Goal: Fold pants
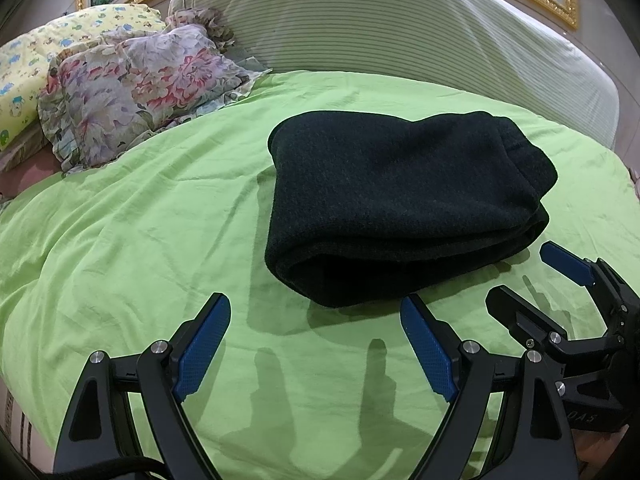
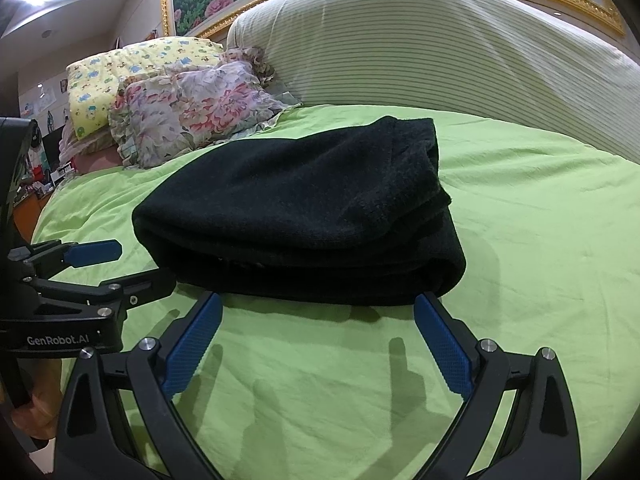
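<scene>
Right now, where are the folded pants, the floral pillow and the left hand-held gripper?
folded pants [image 1: 400, 200]: left wrist view, top layer.
floral pillow [image 1: 140, 84]: left wrist view, middle of its face.
left hand-held gripper [image 1: 316, 344]: left wrist view, midway between open fingertips.

Low, close, both facing pants [image 1: 404, 208].

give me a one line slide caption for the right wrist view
Folded black pants lie on the green bedsheet, the open right gripper empty just in front of them.
</scene>
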